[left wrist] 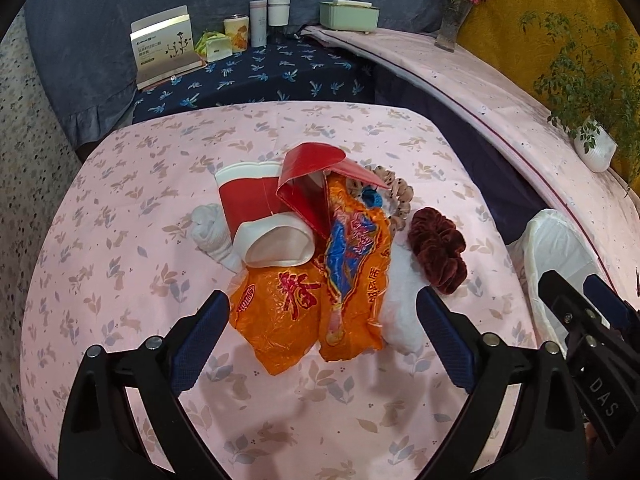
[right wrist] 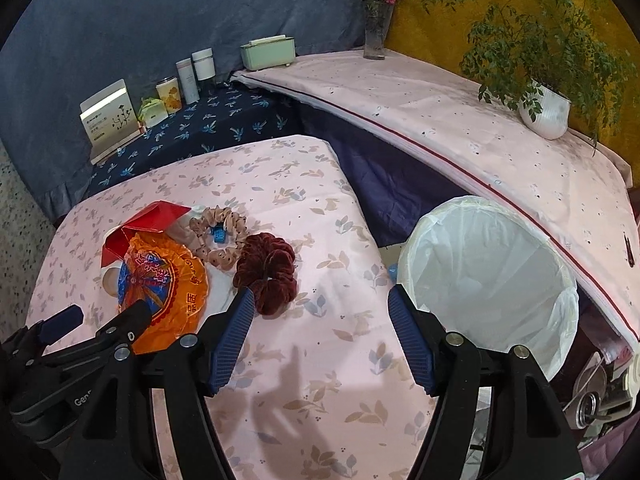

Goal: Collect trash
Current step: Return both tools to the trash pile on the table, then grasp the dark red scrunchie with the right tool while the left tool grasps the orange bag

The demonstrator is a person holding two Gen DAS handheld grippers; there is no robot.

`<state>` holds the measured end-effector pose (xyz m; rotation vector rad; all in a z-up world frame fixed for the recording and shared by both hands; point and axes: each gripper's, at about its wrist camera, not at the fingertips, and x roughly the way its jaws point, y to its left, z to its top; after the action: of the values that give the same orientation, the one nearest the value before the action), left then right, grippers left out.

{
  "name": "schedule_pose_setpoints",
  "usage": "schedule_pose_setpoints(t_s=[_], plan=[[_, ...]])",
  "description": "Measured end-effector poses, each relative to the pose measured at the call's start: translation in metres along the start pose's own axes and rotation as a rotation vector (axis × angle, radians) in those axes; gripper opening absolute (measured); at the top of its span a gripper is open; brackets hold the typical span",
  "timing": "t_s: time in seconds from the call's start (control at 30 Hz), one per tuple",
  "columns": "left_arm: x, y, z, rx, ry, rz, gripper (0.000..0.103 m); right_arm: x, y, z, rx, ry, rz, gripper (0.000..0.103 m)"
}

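Observation:
A trash pile lies on the pink cloth table (left wrist: 120, 240): an orange snack wrapper (left wrist: 316, 292), a red-and-white paper cup (left wrist: 256, 208) on its side, a folded red carton (left wrist: 316, 176) and white crumpled tissue (left wrist: 208, 232). My left gripper (left wrist: 320, 328) is open, its jaws either side of the wrapper's near edge, just above the cloth. My right gripper (right wrist: 320, 324) is open and empty over bare cloth, between the pile and the white-lined trash bin (right wrist: 492, 276). The wrapper (right wrist: 160, 280) also shows in the right wrist view.
A maroon scrunchie (right wrist: 266, 268) and a beige scrunchie (right wrist: 220, 240) around a small blue item lie beside the pile. A dark side table carries a card box (left wrist: 164, 48), cups and bottles. A potted plant (right wrist: 544, 108) and flower vase (right wrist: 376, 32) stand on the bed.

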<state>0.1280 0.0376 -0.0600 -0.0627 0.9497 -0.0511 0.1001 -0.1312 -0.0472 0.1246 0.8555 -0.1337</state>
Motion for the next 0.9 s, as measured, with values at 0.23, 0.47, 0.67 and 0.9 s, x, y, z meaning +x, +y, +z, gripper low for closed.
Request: schedule_pose_setpoints(t_s=[0.23, 0.47, 0.67, 0.9], plan=[[0.019, 0.007, 0.000, -0.012, 0.038, 0.015, 0.089, 0.025, 0.009, 0.000, -0.002, 0.039, 0.015, 0.066], [0.037, 0.012, 0.003, -0.011, 0.072, 0.002, 0.075, 0.055, 0.019, 0.003, -0.017, 0.082, 0.031, 0.066], [0.048, 0.014, 0.001, -0.008, 0.104, -0.017, 0.062, 0.077, 0.029, 0.006, -0.037, 0.105, 0.037, 0.061], [0.058, 0.013, -0.001, 0.002, 0.130, -0.015, 0.048, 0.099, 0.043, 0.001, -0.071, 0.148, 0.067, 0.051]])
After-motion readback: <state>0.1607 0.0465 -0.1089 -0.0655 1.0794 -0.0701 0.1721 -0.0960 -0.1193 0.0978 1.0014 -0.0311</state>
